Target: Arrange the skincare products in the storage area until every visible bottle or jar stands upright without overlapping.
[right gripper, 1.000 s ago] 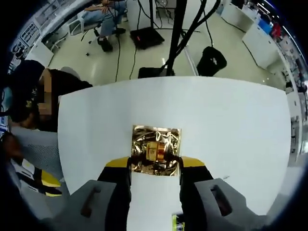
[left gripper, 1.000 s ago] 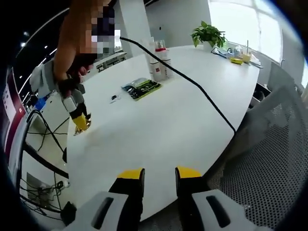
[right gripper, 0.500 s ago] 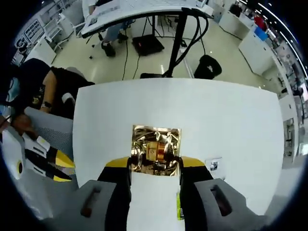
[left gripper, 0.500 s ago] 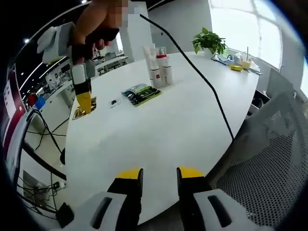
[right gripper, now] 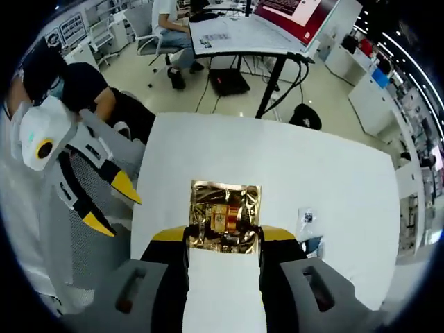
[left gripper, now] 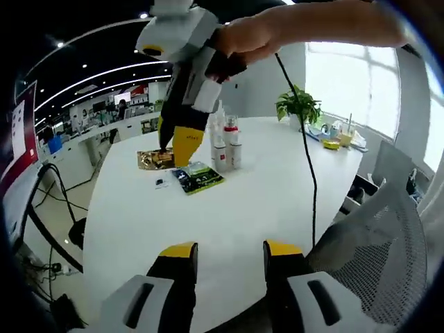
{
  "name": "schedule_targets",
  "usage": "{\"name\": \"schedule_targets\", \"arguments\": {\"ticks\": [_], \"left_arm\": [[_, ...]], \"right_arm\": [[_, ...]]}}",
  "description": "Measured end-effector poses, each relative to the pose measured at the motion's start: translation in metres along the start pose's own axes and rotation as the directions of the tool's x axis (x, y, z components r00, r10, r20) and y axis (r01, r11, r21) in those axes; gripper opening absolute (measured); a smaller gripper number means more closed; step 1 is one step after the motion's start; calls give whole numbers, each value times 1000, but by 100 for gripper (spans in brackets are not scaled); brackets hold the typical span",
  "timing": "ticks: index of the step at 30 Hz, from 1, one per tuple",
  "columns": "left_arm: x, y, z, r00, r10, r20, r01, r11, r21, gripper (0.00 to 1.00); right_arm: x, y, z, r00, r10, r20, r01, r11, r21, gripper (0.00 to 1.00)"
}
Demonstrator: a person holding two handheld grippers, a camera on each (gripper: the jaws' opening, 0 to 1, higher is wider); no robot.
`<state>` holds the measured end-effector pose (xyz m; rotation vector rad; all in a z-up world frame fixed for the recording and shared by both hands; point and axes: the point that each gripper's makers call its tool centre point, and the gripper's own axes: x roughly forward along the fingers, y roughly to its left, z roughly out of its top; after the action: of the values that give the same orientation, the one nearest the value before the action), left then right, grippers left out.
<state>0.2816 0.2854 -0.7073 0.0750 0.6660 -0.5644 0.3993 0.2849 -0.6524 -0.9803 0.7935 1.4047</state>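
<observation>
My right gripper [right gripper: 223, 234] is shut on a gold foil packet [right gripper: 225, 211] and holds it above the white table [right gripper: 333, 173]. In the left gripper view a hand carries this right gripper [left gripper: 177, 144] with the gold packet [left gripper: 154, 160] just left of three upright bottles [left gripper: 225, 142], white with red caps. A green sachet [left gripper: 198, 177] lies flat in front of the bottles. My left gripper [left gripper: 231, 251] stands open over the table's near edge, nothing between its fingers. It also appears as the left gripper [right gripper: 111, 205] off the table's left side, jaws apart.
A small clear sachet [right gripper: 305, 216] and a black cable [left gripper: 305, 149] lie on the table. A potted plant [left gripper: 298, 107] and clutter sit at the far end. A mesh chair [left gripper: 378, 222] stands beside the table. People sit at a desk [right gripper: 236, 31] beyond.
The right gripper has carried the gold packet across the table, from the far left edge to beside the bottles. My left gripper has stayed open; its view has tilted upward.
</observation>
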Motion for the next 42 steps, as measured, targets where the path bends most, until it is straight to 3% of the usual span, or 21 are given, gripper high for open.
{"name": "schedule_targets", "arguments": {"ticks": [2,4,5,6,8,10,11,12,13,15,20,21,23,27,30,32,34,36,37,39,42], "left_arm": [[0,-2,20,995,-27,98,31,999,-33,39],[-3,2,30,990,-40,133,54,993,-106,39],[-5,6,38,985,-32,167,48,995,-92,39],[-10,13,52,970,1,244,25,994,-102,39],[-18,15,66,947,-12,321,82,975,-208,39],[-20,17,69,937,-27,348,146,936,-321,40],[-23,19,73,926,-22,376,182,900,-395,43],[-24,21,75,922,-18,387,192,890,-414,47],[-25,23,80,901,-25,432,235,867,-439,52],[-26,23,84,878,-47,476,322,795,-514,58],[-24,8,84,844,-162,511,471,679,-563,50],[-23,4,85,836,-175,520,497,644,-582,49],[-21,-3,83,829,-212,517,523,621,-584,43],[-21,-19,79,833,-276,479,535,625,-569,21],[-20,-21,77,832,-288,475,541,615,-574,17],[-22,-24,74,827,-309,469,550,615,-565,5],[-26,-27,78,809,-322,491,581,567,-584,4],[-28,-28,74,811,-328,484,576,594,-562,2],[-31,-28,76,796,-334,504,594,588,-549,2],[-33,-25,75,791,-335,512,603,568,-560,1],[-38,-22,81,759,-338,557,641,536,-549,1]], "right_arm": [[-6,10,-3,1000,-2,18,2,1000,-2,36],[-13,21,-4,999,-9,33,10,1000,-20,36],[-16,24,-4,999,-15,47,16,1000,-27,36],[-19,27,-5,998,-19,63,22,999,-36,36],[-24,33,-8,997,-26,69,28,999,-29,36],[-29,42,-10,996,-23,85,26,999,-31,36],[-31,47,-12,996,-25,87,28,999,-42,36],[-32,47,-13,995,-37,92,43,998,-56,36],[-33,49,-15,995,-44,89,49,997,-63,36],[-35,58,-17,995,-46,86,53,995,-79,36],[-32,74,-17,996,-43,84,54,989,-137,36],[-31,79,-16,996,-38,81,50,987,-150,36],[-30,86,-13,996,-33,80,46,985,-165,36],[-29,101,-5,996,-27,89,45,977,-209,36],[-30,109,3,993,-30,113,55,973,-226,36],[-30,111,6,991,-36,127,63,975,-211,36],[-29,112,5,991,-47,128,72,977,-202,36],[-32,112,12,978,-69,195,92,990,-109,38],[-34,115,14,973,-59,221,71,996,-47,38],[-40,114,20,948,-86,308,68,995,68,40],[-52,106,24,886,-161,435,17,949,316,43]]}}
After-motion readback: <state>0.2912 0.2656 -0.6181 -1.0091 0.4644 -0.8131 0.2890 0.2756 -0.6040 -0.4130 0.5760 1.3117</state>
